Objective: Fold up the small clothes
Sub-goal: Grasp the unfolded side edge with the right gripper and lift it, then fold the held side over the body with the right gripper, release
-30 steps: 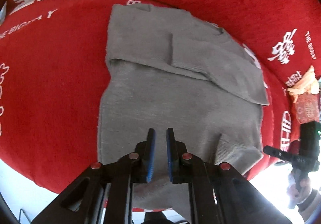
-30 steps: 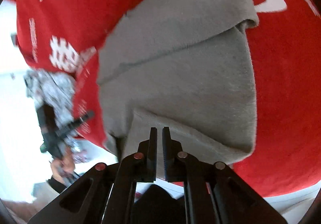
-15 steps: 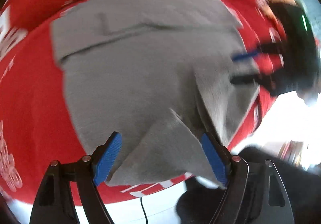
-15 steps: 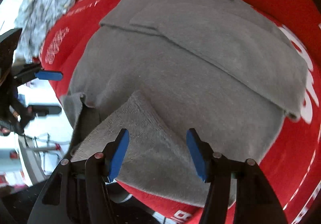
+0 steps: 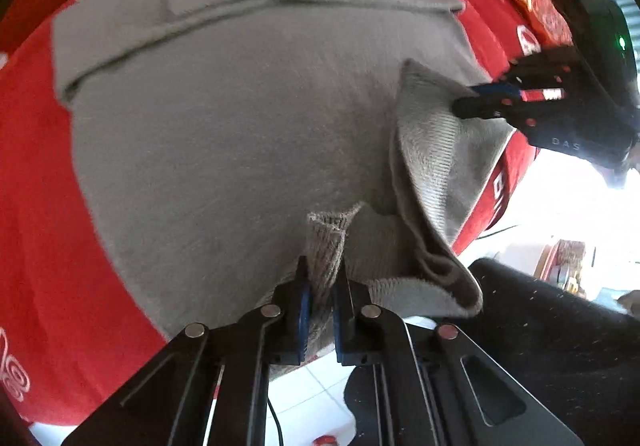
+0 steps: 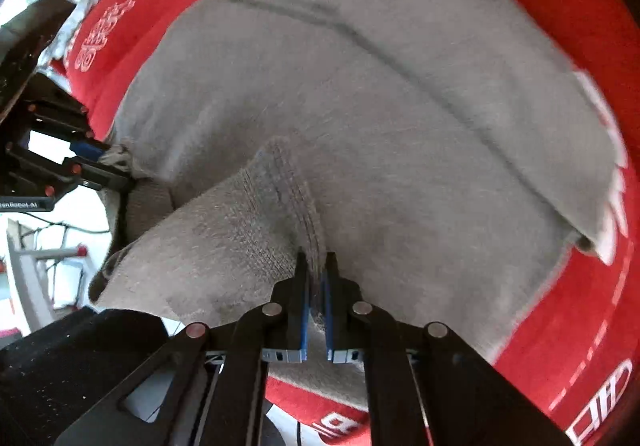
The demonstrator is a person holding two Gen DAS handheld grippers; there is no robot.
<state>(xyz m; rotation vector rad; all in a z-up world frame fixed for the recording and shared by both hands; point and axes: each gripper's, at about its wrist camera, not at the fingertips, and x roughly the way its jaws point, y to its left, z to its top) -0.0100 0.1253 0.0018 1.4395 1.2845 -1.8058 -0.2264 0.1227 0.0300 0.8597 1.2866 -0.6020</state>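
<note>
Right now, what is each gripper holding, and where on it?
Both hold the grey garment by its ribbed near hem: left gripper closing on one corner, right gripper on the other.

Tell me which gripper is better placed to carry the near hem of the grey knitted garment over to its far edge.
Neither alone. The left gripper and the right gripper each pinch one near corner of the grey knitted garment on the red printed cloth. Probably both should lift together; the left jaws are still closing.

Left tool [image 5: 320, 286] closing; right tool [image 6: 316, 278] clamped, both pointing steeply down.
</note>
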